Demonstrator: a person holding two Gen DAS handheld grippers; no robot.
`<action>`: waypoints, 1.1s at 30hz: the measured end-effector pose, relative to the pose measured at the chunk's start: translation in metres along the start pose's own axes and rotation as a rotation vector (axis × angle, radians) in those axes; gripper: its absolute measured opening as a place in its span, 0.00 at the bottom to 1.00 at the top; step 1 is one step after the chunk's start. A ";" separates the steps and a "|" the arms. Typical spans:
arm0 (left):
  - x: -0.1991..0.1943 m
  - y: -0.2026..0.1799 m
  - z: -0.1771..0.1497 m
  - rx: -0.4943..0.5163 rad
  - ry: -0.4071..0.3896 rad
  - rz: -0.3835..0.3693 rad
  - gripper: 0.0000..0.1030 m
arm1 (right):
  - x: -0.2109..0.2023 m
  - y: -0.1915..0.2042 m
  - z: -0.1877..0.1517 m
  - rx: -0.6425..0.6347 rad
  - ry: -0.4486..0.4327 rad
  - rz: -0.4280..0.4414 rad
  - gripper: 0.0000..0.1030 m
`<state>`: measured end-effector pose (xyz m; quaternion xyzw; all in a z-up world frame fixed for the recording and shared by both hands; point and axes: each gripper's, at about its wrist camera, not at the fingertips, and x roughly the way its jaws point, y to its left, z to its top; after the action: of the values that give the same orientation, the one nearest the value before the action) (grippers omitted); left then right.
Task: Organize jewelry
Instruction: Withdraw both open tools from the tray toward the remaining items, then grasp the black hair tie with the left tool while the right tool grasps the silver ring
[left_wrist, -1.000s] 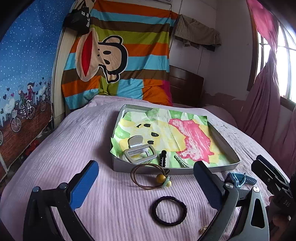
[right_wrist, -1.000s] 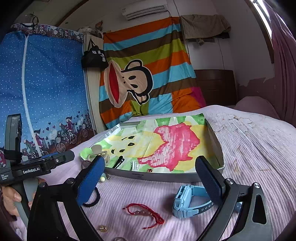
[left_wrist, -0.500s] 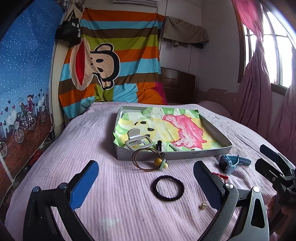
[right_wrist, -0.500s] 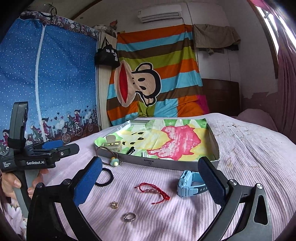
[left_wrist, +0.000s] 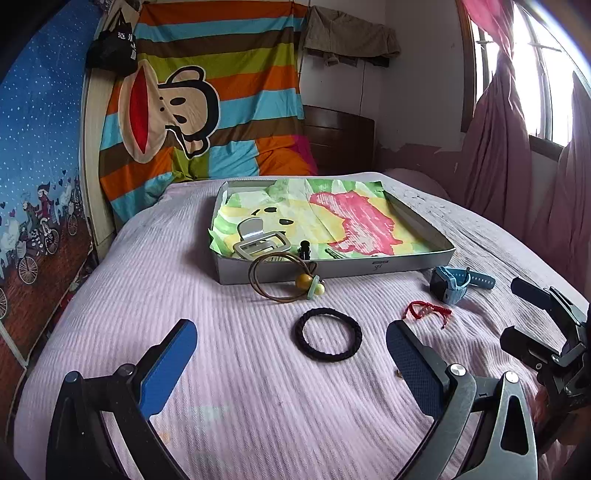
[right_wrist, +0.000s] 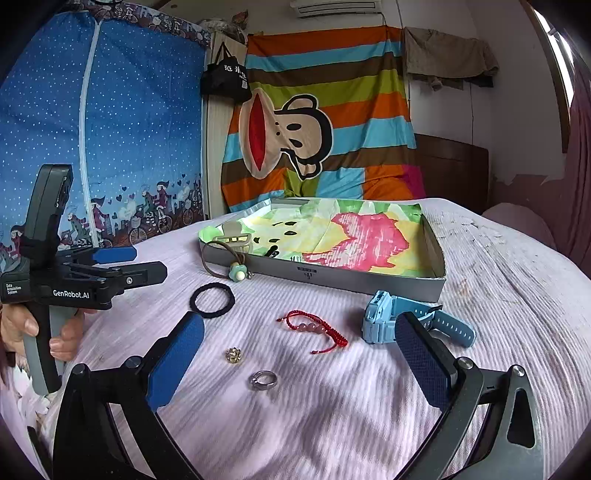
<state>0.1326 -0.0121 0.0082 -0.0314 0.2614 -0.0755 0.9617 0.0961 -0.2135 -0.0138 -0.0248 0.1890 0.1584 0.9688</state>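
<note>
Jewelry tray (right_wrist: 332, 282) sits mid-bed, braided black band (left_wrist: 328, 340) and silver ring (right_wrist: 263, 380) loose on ribbed pink bedspread (left_wrist: 221, 387), both tongs (left_wrist: 291, 360) (right_wrist: 299, 354) gaping empty

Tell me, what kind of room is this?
Most likely a bedroom in a home. The work surface is a bed with a pink ribbed bedspread and a dark wooden headboard; a pink curtain hangs by the window, and an air conditioner is mounted high on the wall.

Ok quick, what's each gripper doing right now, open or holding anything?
Left gripper: open, holding nothing, above the bed.
Right gripper: open, holding nothing.
</note>
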 end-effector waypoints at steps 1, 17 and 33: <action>0.001 0.000 0.000 0.001 0.007 -0.001 1.00 | 0.001 0.000 0.000 -0.002 0.004 0.001 0.99; 0.029 0.001 -0.006 -0.007 0.165 -0.013 1.00 | 0.026 0.008 -0.013 -0.021 0.156 0.033 0.99; 0.051 -0.013 -0.008 0.069 0.257 0.002 1.00 | 0.049 0.015 -0.022 -0.042 0.283 0.107 0.91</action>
<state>0.1704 -0.0337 -0.0227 0.0120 0.3798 -0.0870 0.9209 0.1264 -0.1873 -0.0522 -0.0572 0.3216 0.2089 0.9218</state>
